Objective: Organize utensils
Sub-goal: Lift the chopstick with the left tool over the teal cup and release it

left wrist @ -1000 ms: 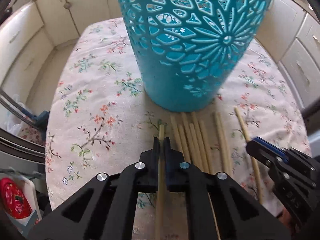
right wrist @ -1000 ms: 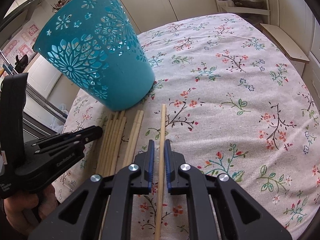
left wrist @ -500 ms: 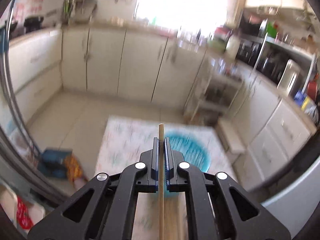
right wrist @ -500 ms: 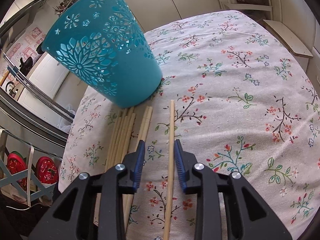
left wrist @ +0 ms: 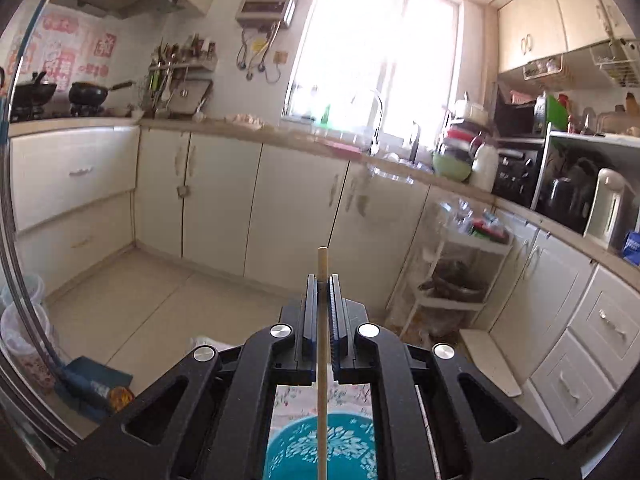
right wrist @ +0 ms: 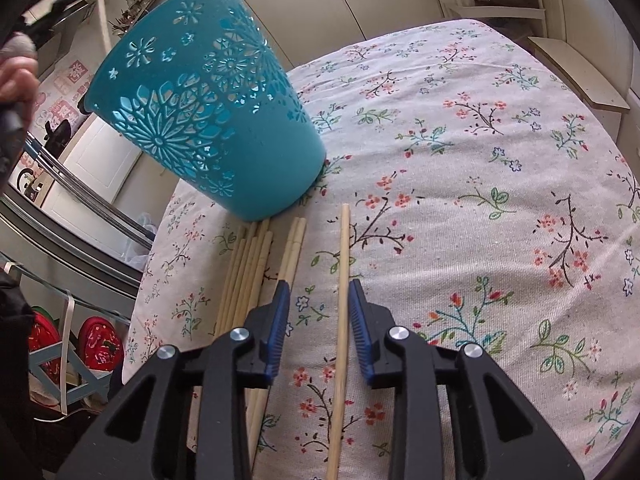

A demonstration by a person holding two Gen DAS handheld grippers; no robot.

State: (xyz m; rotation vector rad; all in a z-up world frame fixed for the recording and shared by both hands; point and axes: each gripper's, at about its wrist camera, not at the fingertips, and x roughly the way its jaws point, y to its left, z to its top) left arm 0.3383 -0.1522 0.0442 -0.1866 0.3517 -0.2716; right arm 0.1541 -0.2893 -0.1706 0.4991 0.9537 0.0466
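Lifted off the table since a second ago, the left gripper (left wrist: 321, 280) holds one chopstick (left wrist: 321, 360) tight between its fingers above the teal basket (left wrist: 320, 448), ready to drop in, while the right gripper (right wrist: 318, 292) has just been opening, its fingers narrowly apart around a lying chopstick (right wrist: 342, 280) without pressing it.

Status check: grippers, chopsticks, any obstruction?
Left gripper shut on chopstick above basket. Right gripper just opened, astride a lying chopstick. Nothing blocking.

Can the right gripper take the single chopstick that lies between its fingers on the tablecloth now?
Probably yes. The right gripper is open, the single chopstick lies between its fingers, apart from the other chopsticks, and nothing covers it.
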